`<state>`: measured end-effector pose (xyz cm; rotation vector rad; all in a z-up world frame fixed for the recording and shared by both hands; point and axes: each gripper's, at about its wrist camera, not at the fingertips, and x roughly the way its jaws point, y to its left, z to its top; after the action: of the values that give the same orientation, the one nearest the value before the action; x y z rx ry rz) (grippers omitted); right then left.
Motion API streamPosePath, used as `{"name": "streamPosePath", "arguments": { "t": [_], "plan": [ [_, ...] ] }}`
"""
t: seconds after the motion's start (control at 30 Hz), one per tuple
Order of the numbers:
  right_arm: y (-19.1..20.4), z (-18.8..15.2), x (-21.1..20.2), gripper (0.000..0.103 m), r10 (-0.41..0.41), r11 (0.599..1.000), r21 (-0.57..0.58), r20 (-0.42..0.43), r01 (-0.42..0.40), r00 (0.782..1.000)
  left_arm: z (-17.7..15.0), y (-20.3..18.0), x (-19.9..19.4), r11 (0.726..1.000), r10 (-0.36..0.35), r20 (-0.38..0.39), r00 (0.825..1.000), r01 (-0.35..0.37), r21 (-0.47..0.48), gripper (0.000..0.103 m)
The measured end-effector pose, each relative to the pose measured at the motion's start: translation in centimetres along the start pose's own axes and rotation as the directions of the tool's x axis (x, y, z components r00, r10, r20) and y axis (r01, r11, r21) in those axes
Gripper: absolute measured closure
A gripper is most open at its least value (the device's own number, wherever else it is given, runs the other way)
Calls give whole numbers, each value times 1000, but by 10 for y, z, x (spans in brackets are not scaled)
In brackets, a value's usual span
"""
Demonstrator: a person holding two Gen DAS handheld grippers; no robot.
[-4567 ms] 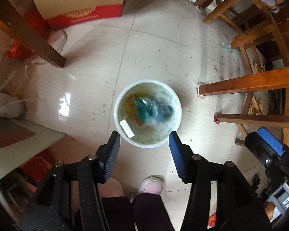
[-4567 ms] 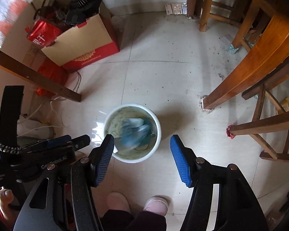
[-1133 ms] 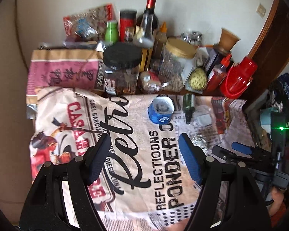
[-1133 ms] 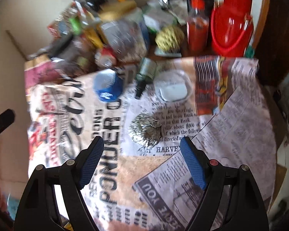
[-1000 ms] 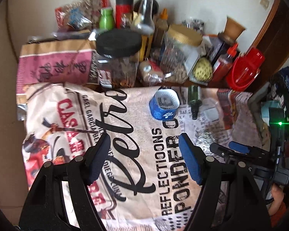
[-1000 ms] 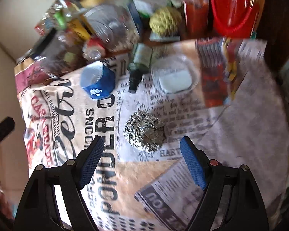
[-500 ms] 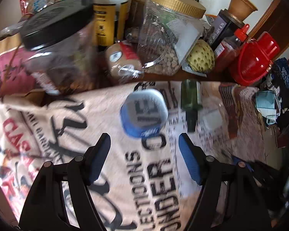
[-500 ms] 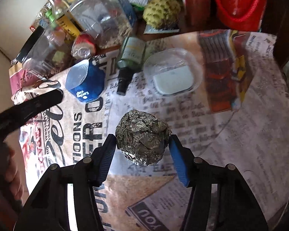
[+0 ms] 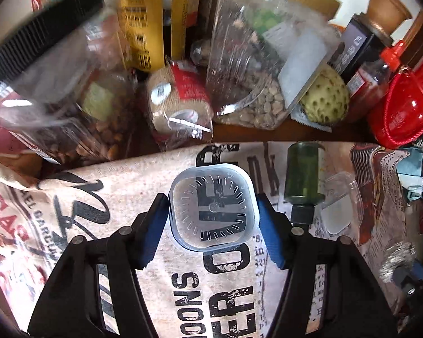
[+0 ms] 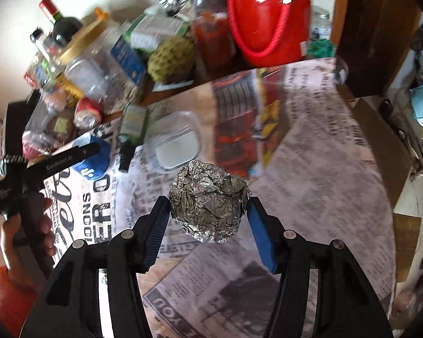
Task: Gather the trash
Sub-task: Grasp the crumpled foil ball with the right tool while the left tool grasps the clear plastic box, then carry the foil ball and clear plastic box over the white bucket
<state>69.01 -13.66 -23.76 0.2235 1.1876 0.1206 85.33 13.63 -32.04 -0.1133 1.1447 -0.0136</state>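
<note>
- Covering the table is a newspaper-print cloth [image 9: 160, 174], matte and creased, with heavy black lettering and red panels; it spreads under both grippers.
- Standing along the back edge are a clear plastic jar with a ribbed gold lid [image 9: 248, 64], holding pale nuts, a second clear jar under a black ribbed lid [image 9: 50, 64], a glossy red bucket-shaped container with a rope handle [image 10: 265, 14], a knobbly green custard apple [image 9: 324, 98] and a red-capped sauce bottle [image 9: 372, 84].
- Lying on the cloth just right of the left gripper are a small dark-green glass bottle [image 9: 303, 180] on its side and a shallow clear plastic lid [image 9: 341, 205].
- The left gripper [image 9: 213, 211] looks down into a blue plastic cup [image 9: 213, 205], rounded-square at the rim with a transparent base; its jaws are closing, and the blue pads sit against the cup's two sides.
- The right gripper [image 10: 208, 214] clamps a crumpled aluminium foil ball [image 10: 208, 200], shiny and sharply faceted, between its blue pads, about half open around it.
- Half a second ago the cup lay ahead of the left gripper's wider jaws; it now sits between them. A second ago the foil ball rested on the cloth between wide-open jaws; it is now pinched and sits clear of the cloth.
- In the right wrist view a hand [image 10: 28, 236] in a red sleeve grips the left gripper's handle, with the cup at its tip.
</note>
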Motion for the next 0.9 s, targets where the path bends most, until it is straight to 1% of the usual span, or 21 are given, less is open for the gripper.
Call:
{"name": "streamPosePath", "arguments": {
  "t": [0.07,0.1,0.2,0.3,0.4,0.5,0.57,0.6,0.8,0.9],
  "plan": [
    [-2,1,-5,50,-1,1000,5,13,1,1000,-3,-7,-9,999,24,26,999,-25,27,41],
    [4,3,-6,50,0,1000,4,20,0,1000,-5,-10,-15,999,28,36,999,-29,36,41],
    [2,1,-21,50,18,1000,-9,42,-18,999,-14,-17,-41,999,22,70,997,-24,32,41],
    [2,-1,-41,50,47,998,-43,78,-44,996,-22,-23,-73,999,22,108,994,-24,22,42],
    [5,-4,-58,50,79,993,-91,117,-69,990,-35,-33,-115,999,43,175,984,-45,10,41],
    [2,-10,-84,50,117,984,-150,153,-94,981,-52,-40,-159,998,66,244,967,-68,1,41],
    [-1,-13,-101,50,143,976,-188,174,-110,974,-67,-47,-187,996,84,290,953,-81,-21,41],
    [-3,-16,-112,50,157,971,-211,190,-116,969,-78,-52,-205,995,98,321,942,-89,-43,41],
    [-12,-33,-168,50,217,938,-324,275,-122,937,-129,-76,-274,992,106,422,900,-68,-104,41],
    [-14,-42,-191,50,249,926,-353,304,-134,919,-151,-89,-306,994,92,451,888,-55,-94,41]
  ]
}}
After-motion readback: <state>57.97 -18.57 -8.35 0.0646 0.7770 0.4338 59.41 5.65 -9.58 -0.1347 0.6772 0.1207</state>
